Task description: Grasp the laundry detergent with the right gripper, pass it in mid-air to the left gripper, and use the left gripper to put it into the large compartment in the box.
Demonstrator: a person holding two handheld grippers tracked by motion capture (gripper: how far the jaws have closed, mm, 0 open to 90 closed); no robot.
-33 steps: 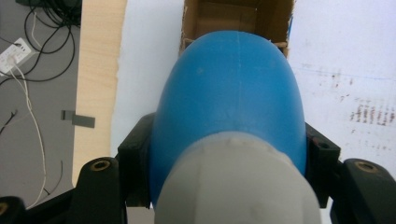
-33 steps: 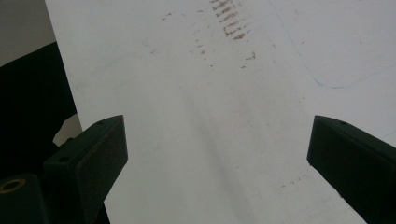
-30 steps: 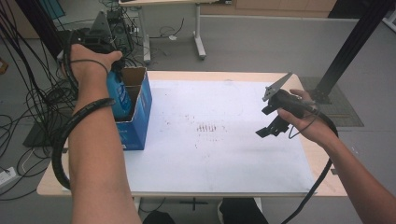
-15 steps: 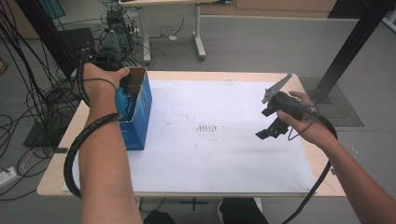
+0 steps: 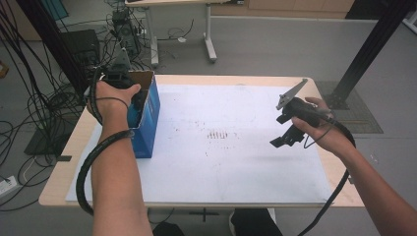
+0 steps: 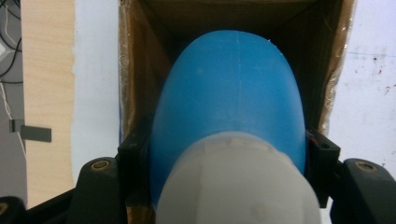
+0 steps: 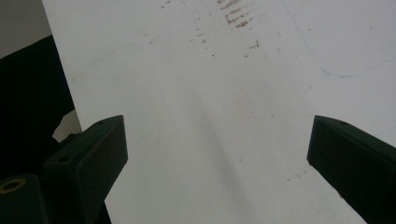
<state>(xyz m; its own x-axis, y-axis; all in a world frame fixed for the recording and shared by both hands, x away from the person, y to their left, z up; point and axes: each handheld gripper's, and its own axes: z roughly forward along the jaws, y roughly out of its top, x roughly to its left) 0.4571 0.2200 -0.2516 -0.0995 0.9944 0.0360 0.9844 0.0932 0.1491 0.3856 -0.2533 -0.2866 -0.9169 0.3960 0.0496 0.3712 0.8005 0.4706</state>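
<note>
Left gripper (image 6: pixel 228 154), jaws clamped on a blue bottle (image 6: pixel 229 98) with a white cap (image 6: pixel 233 186), holds it inside the open box (image 5: pixel 147 118) at the table's (image 5: pixel 246 79) far left. Its own view shows the bottle; the high view shows the hand (image 5: pixel 112 98). Right gripper (image 7: pixel 217 154) hovers wide open, empty, over the white sheet (image 7: pixel 224 70).

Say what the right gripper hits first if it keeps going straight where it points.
Probably the white sheet covering the table: the open right gripper points down at bare sheet, nothing between; depth unclear.
</note>
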